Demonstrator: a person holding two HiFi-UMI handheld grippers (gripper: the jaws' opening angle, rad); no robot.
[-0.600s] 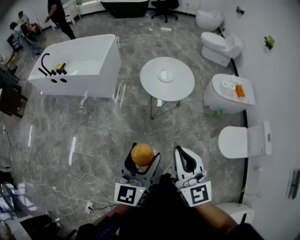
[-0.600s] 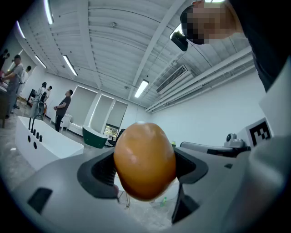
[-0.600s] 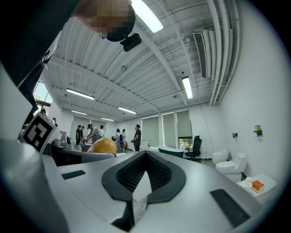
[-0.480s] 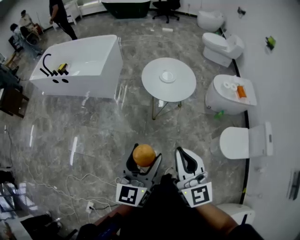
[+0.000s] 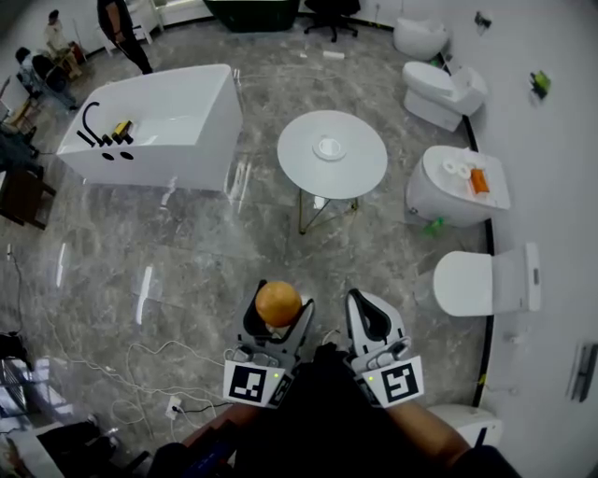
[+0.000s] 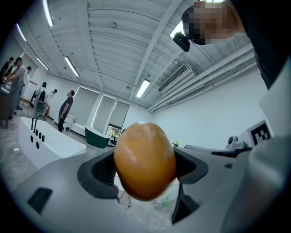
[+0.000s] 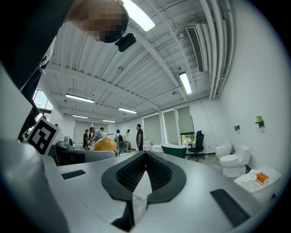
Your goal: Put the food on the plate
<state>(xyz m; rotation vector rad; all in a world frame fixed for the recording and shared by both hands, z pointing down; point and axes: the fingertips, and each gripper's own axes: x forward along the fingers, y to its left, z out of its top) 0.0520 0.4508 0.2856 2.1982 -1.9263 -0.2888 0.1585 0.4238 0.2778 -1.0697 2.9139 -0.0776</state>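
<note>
An orange, egg-shaped piece of food (image 5: 278, 303) sits between the jaws of my left gripper (image 5: 278, 308), which is shut on it; close up the food (image 6: 144, 160) fills the gap between both dark pads. My right gripper (image 5: 372, 317) hangs beside it with its jaws shut and nothing between them (image 7: 144, 170). From the right gripper view the food (image 7: 105, 144) shows at the left. A small white plate (image 5: 330, 147) lies on the round white table (image 5: 355, 173) farther ahead, well apart from both grippers.
A white bathtub (image 5: 154, 126) stands at the left, toilets (image 5: 444, 89) line the right wall, one with an orange item (image 5: 477, 180) on its lid. Cables (image 5: 140, 373) trail over the grey marble floor. People (image 5: 120, 28) stand at the far left.
The view has shifted slightly; both grippers have drifted a little left and down in the picture with the food still held. The table appears marginally nearer.
</note>
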